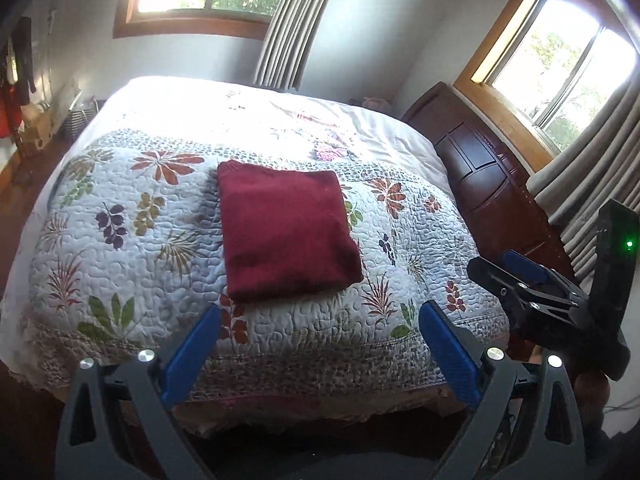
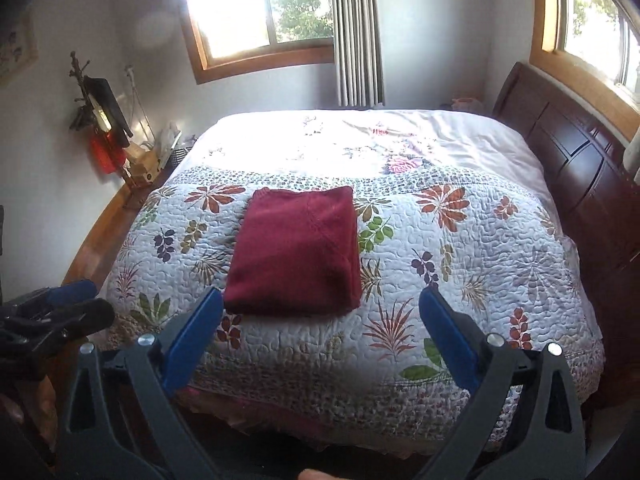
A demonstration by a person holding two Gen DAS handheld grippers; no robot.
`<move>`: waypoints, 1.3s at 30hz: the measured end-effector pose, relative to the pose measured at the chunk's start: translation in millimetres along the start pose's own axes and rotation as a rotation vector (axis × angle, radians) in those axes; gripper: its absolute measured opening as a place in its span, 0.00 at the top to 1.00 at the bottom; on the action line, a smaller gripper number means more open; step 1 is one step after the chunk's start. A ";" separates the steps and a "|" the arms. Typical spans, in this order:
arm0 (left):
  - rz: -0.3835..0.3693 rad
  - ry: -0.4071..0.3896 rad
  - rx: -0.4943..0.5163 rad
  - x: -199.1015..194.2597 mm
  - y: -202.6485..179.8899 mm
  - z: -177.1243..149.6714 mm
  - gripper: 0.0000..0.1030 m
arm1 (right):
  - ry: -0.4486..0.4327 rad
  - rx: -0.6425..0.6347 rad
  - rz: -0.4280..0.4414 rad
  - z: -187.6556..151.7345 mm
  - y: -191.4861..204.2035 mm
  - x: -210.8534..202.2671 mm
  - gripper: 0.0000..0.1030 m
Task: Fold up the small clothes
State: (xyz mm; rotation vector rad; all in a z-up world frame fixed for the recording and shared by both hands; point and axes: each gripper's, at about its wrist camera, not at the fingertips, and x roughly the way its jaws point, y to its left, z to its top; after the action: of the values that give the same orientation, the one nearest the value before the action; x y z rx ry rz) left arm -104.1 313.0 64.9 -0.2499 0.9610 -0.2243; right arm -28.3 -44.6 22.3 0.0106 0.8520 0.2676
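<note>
On the quilt, folded red cloth lies flat, long axis running away, left gripper and right gripper both spread, empty.

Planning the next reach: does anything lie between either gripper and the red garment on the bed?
Nothing visible does. The folded red garment lies alone on the quilt, and only bare quilt separates it from the open left gripper and the open right gripper, both held back near the bed's near edge.
</note>
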 end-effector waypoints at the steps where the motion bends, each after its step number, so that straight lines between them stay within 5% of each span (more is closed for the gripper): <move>1: 0.018 0.002 -0.003 -4.5 -3.5 -2.2 0.04 | -0.003 -0.006 -0.013 0.0 0.5 -6.6 0.04; 13: -0.012 0.015 -0.055 -21.1 -16.5 -23.5 0.04 | 0.016 -0.031 -0.076 -14.1 12.2 -30.7 0.04; 39: -0.008 -0.004 -0.048 -28.2 21.0 -18.8 0.04 | 0.031 -0.080 -0.083 -1.7 67.9 -13.6 0.03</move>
State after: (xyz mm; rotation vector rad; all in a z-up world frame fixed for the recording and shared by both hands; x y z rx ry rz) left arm -133.7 339.2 70.1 -0.2986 0.9625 -0.2082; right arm -53.6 17.7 39.1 -0.1034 0.8704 0.2239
